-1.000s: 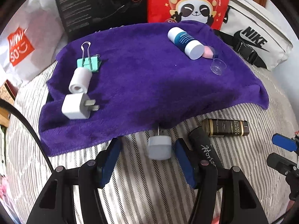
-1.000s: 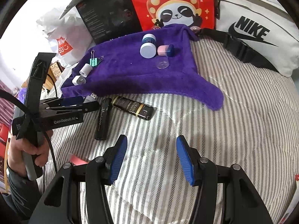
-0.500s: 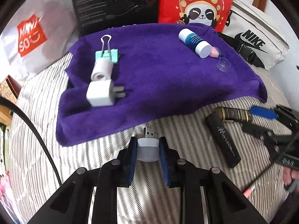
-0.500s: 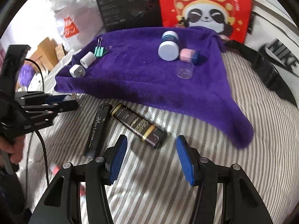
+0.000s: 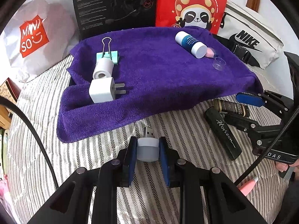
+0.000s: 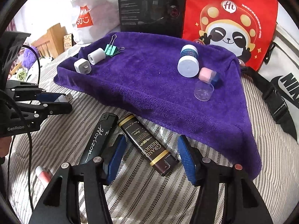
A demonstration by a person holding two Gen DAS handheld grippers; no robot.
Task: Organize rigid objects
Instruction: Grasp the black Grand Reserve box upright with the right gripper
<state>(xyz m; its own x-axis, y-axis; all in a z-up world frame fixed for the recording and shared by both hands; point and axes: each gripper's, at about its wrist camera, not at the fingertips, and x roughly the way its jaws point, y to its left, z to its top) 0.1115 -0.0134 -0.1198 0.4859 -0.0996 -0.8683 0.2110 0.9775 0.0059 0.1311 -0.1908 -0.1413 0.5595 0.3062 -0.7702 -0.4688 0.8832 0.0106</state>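
The pink tube [image 5: 248, 185] is partly hidden behind a black cable [image 5: 265, 149] in the left wrist view, and behind the gripper's frame in the right wrist view. The pink cap [image 5: 210, 51] is mostly hidden behind the white-capped bottle [image 5: 190, 42]. The shoulder bag [image 6: 284, 78] is cut off by the right wrist picture's edge. The small print on the black box [image 5: 112, 5] is too fine to read.

A purple towel [image 5: 164, 85] is spread on a grey-and-white herringbone-striped bedcover [image 5: 46, 149], on which are seen a mint-green binder clip [image 5: 107, 57], a white charger plug [image 5: 101, 92], a blue-and-white bottle [image 5: 191, 42], and a black-and-gold lighter [image 6: 147, 143] beside a black one [image 6: 99, 136]
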